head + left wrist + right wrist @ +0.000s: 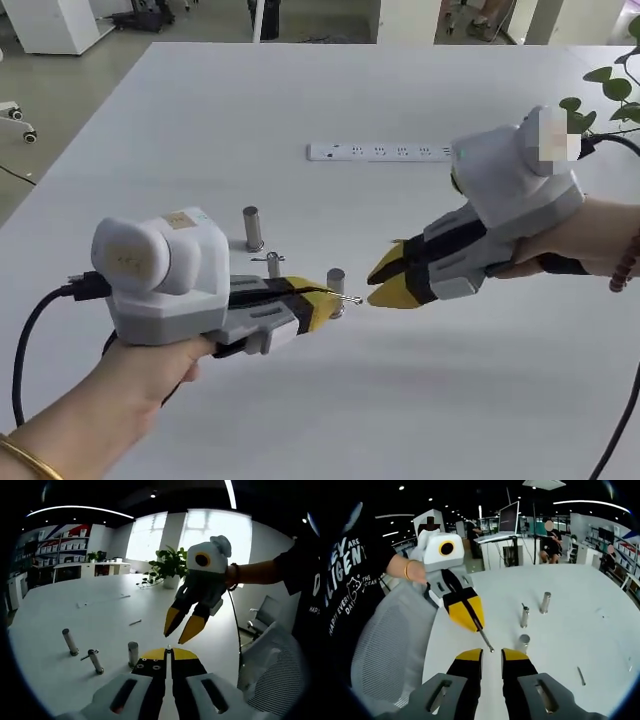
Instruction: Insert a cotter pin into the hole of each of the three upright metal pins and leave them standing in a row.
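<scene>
— What do the pictures show, biggest things first?

— A white table runs across the head view. The left gripper comes in from the lower left of that frame, and the right gripper from the right edge. Their yellow tips face each other, close but apart, just below the centre.

— How do the jaws stand?

— The left gripper's are pressed together, pinching a cotter pin that pokes out past the tips. The right gripper's are spread, with nothing between them.

— Anything else of size?

— A white power strip lies above the centre, and plant leaves show in the upper right corner.

— And the metal pins?

— Three stand upright in a slanted row left of centre. The far metal pin is bare. The middle metal pin has an inserted cotter pin through its top. The near metal pin stands right at the left gripper's tip, with the pinched pin passing just beside it.

— Smallest item?

— A loose cotter pin lies flat at the lower right of the right gripper view.
</scene>
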Demonstrator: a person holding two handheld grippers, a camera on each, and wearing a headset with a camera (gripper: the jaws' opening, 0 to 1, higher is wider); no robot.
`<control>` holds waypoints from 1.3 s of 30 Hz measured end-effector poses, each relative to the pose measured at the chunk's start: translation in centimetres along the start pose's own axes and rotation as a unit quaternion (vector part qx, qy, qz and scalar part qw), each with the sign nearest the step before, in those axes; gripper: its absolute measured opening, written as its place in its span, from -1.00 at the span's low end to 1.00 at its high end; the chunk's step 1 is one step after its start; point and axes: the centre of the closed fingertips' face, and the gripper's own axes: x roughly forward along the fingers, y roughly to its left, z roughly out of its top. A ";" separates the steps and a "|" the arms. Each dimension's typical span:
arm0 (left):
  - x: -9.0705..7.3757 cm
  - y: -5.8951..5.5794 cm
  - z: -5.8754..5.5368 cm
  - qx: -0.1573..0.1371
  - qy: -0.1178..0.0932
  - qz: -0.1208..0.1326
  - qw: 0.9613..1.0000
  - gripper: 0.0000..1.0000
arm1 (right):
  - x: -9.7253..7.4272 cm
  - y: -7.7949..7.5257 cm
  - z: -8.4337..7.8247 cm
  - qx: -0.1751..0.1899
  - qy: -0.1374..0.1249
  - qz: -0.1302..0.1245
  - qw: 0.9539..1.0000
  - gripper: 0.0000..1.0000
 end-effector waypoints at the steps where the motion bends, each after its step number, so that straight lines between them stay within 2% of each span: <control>1: 0.0 -0.1 0.0 0.002 0.000 -0.002 1.000 -1.00 | 0.0 0.1 0.0 0.002 0.000 0.001 1.000 -0.81; 13: -0.3 -2.2 0.3 0.029 -0.006 -0.051 0.998 -1.00 | 0.7 2.6 -0.2 0.019 -0.010 0.059 0.998 -0.83; 18: -0.4 -2.8 0.4 0.034 -0.008 -0.065 0.997 -1.00 | 0.8 2.9 -0.3 0.018 -0.007 0.065 0.998 -0.88; 23: -0.4 -3.0 0.4 0.040 -0.010 -0.072 0.997 -1.00 | 0.8 3.3 -0.1 0.015 -0.009 0.074 0.997 -0.98; 28: -0.5 -3.0 0.2 0.045 -0.006 -0.073 0.996 -1.00 | 0.7 3.4 -0.1 0.006 -0.003 0.077 0.997 -1.00; 37: 0.0 -2.8 -0.2 0.047 -0.001 -0.070 0.996 -0.99 | 0.4 3.3 -0.8 -0.022 0.028 0.073 0.997 -1.00; 39: 0.1 -2.7 -0.3 0.060 0.001 -0.068 0.996 -0.98 | 0.4 3.4 -0.9 -0.028 0.036 0.075 0.996 -1.00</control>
